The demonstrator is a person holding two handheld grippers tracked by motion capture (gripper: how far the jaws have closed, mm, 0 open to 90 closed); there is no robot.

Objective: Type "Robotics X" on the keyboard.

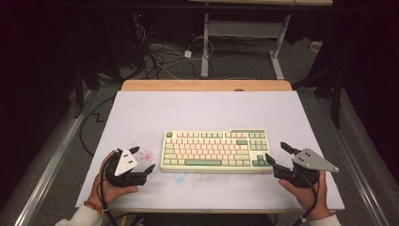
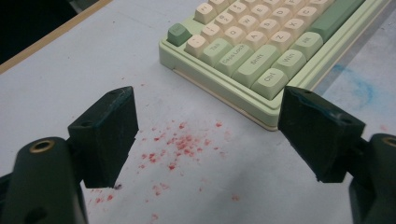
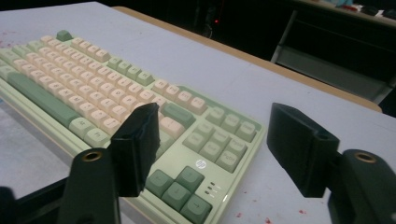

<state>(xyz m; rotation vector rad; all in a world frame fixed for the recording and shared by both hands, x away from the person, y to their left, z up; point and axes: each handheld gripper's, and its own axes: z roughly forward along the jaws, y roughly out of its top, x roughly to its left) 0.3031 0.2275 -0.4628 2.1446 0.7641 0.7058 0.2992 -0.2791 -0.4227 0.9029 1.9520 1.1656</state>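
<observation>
A pale green keyboard (image 1: pixel 215 150) with cream and green keys lies flat in the middle of the white table sheet (image 1: pixel 202 113). My left gripper (image 1: pixel 142 158) hovers just off the keyboard's left end, jaws wide apart with nothing between them; its own view looks over red specks (image 2: pixel 180 144) toward the keyboard's (image 2: pixel 261 51) near-left corner. At the keyboard's right end my right gripper (image 1: pixel 277 154) is open too, its jaws framing the arrow-key corner (image 3: pixel 184 186) without touching it.
A wooden table edge (image 1: pixel 207 85) runs along the far side of the sheet. Beyond it stand desk legs and loose cables (image 1: pixel 155 56) on the floor. A faint blue smear (image 2: pixel 359 86) marks the sheet in front of the keyboard.
</observation>
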